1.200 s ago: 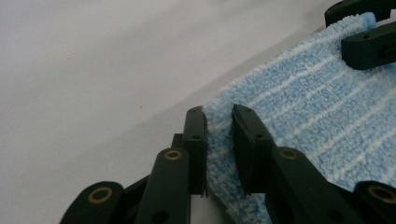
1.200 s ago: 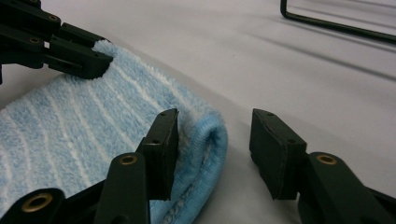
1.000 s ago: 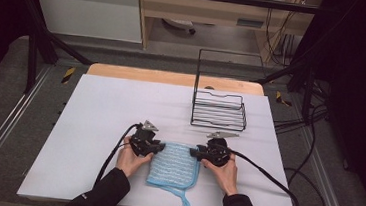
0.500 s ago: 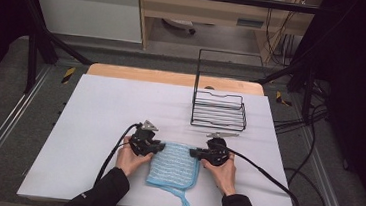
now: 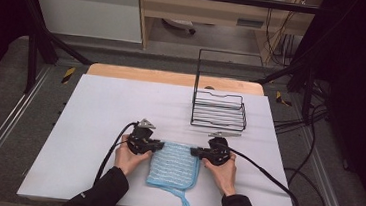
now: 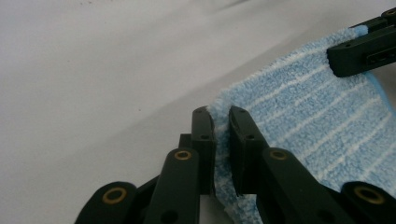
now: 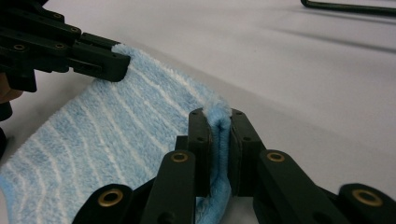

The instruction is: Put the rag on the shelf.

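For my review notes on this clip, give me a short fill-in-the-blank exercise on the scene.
1. Both grippers are shut on the far corners of a blue striped ____.
2. The left gripper and right gripper pinch its far ____.
3. The black wire rack stands ____ of the right gripper.

Missing words: cloth; corners; beyond

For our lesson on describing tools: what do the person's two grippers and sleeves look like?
Both the left gripper and the right gripper are black, with flat, straight jaws on linked bars joined by brass-coloured rivets. Each carries a grey three-cornered plate on top and trails a black cable toward the table's near side. The person wears dark long sleeves that end at the wrists.
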`<action>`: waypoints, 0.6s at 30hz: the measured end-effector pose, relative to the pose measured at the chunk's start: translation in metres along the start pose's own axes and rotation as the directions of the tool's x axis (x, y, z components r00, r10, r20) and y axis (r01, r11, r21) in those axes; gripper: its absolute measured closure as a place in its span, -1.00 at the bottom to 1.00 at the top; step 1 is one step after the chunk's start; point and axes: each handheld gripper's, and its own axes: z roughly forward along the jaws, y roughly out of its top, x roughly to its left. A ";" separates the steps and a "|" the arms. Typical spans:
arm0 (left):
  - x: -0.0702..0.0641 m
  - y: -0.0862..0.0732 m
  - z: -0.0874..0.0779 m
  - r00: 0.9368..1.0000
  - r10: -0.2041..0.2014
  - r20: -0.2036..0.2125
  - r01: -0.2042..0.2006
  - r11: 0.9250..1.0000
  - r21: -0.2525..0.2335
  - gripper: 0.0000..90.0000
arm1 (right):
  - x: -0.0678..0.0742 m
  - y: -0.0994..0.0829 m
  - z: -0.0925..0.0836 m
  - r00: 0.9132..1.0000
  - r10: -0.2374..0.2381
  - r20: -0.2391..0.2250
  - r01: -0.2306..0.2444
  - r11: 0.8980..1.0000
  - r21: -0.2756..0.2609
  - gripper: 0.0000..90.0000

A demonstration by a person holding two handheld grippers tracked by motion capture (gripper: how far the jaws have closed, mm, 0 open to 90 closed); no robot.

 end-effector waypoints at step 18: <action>-0.009 0.007 -0.026 1.000 0.022 0.022 -0.020 0.995 -0.093 0.82 | 0.009 0.006 -0.023 0.999 -0.025 -0.041 0.021 0.995 -0.099 0.83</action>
